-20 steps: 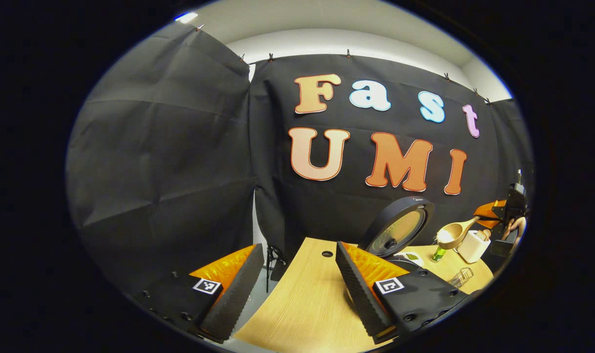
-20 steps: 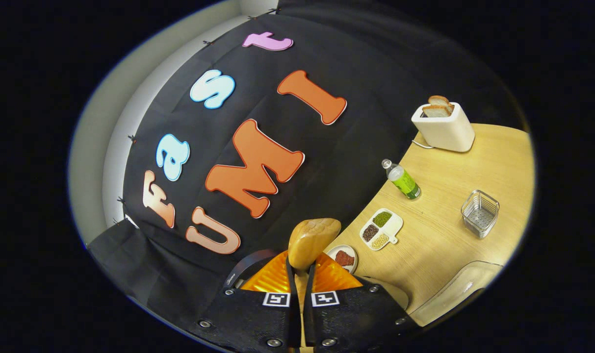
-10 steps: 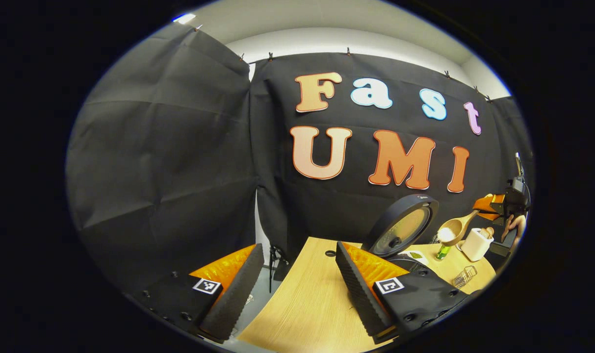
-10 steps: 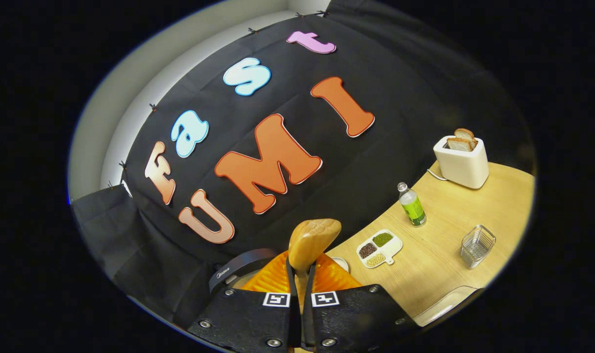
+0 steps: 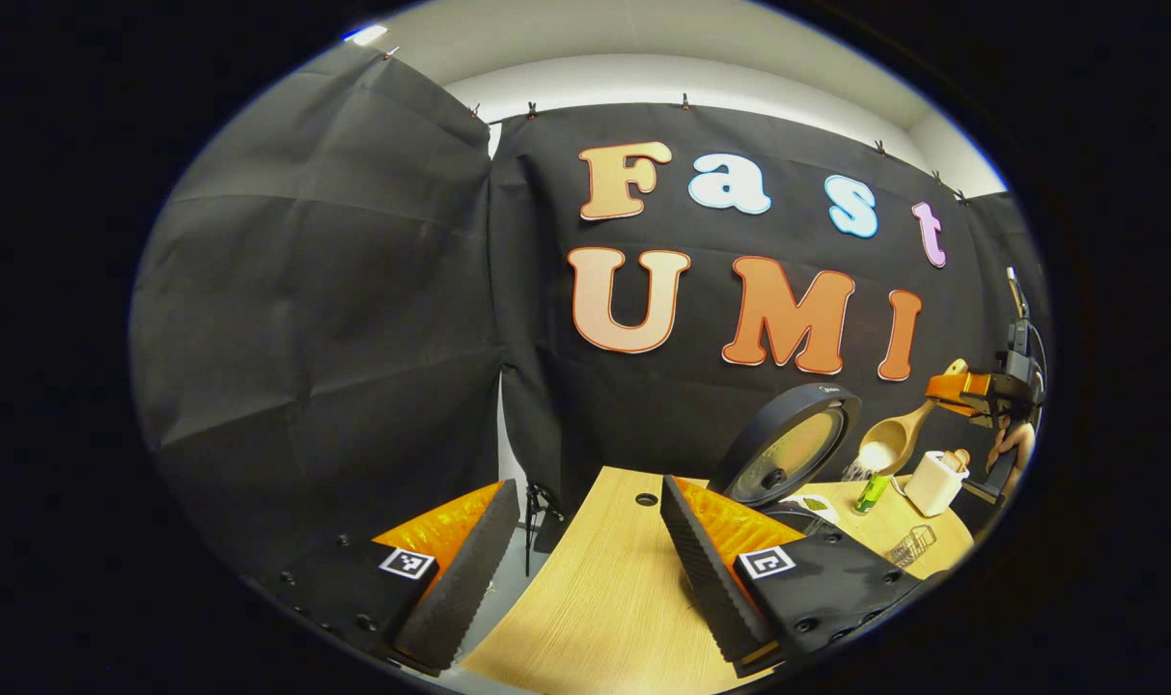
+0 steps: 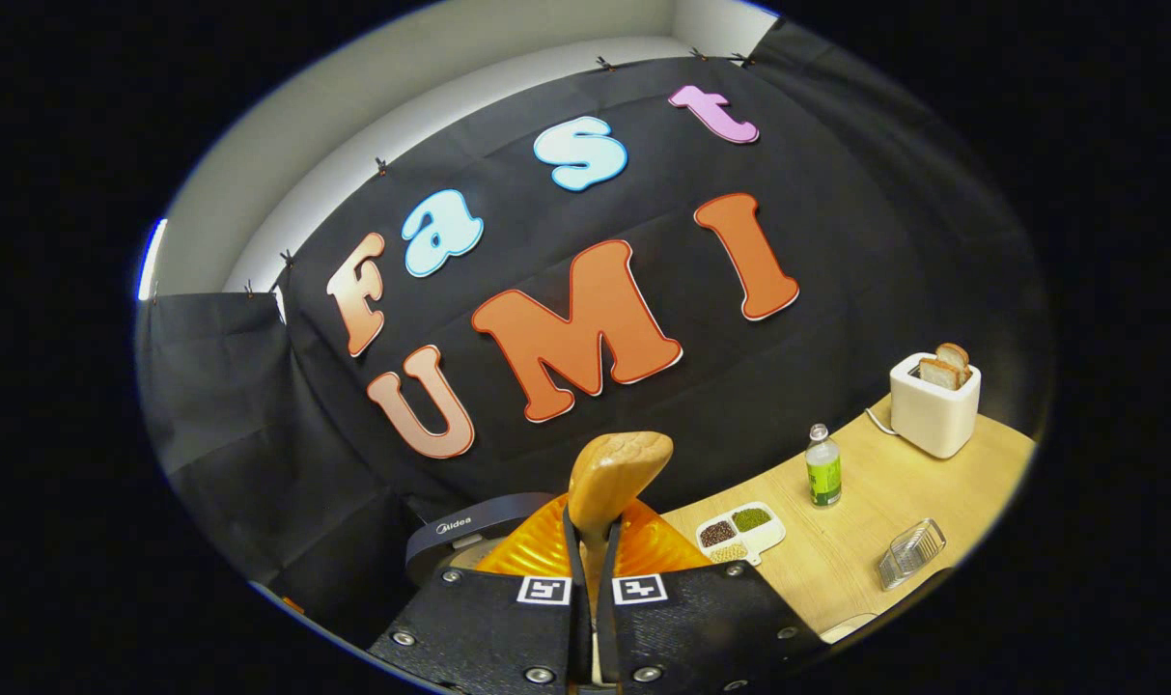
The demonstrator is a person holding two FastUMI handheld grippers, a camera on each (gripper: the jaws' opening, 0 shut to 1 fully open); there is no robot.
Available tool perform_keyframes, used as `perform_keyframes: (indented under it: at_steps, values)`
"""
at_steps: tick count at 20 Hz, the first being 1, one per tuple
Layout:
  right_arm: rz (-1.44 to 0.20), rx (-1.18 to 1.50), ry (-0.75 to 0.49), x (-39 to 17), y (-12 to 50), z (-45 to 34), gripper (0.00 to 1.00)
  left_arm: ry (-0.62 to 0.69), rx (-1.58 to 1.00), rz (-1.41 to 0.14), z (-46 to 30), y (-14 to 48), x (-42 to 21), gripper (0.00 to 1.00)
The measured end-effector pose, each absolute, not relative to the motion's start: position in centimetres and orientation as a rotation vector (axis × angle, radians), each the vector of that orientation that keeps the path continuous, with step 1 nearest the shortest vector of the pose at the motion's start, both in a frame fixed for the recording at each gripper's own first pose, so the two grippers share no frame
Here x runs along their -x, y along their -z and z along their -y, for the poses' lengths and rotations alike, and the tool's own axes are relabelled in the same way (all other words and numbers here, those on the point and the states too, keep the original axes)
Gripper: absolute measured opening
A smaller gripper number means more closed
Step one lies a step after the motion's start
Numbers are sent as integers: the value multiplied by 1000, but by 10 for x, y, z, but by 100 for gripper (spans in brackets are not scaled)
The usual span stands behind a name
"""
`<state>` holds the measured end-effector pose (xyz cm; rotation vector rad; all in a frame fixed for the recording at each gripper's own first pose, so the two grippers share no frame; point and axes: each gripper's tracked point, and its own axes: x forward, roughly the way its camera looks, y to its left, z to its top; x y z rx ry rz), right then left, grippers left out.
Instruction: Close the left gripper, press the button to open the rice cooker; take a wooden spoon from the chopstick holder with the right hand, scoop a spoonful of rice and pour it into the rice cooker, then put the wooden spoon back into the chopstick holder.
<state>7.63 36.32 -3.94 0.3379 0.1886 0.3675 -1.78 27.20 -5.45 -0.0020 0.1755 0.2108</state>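
right hand-held gripper (image 6: 593,541) clamped on wooden spoon (image 6: 612,475), tipping rice above open rice cooker (image 5: 788,454). left hand-held gripper (image 5: 585,541) wide, empty, over desk (image 5: 604,598). risk: grains missing the pot, scattering.

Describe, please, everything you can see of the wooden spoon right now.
The wooden spoon is light, smooth-grained wood with a deep round bowl and a slim handle. In the left gripper view it hangs tilted, bowl down, beside the open rice cooker lid, with white rice spilling from its lip. The right gripper has its jaws shut on the handle, whose end pokes out behind them. In the right gripper view the bowl's rounded back rises just ahead of the jaws. Nothing else touches it.
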Motion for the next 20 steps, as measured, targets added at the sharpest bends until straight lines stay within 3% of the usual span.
perform_keyframes:
  at_steps: [20]
  values:
    - [-73,-59,-517,-48,23,-401,1,-223,3,-174,-277,56,27,98]
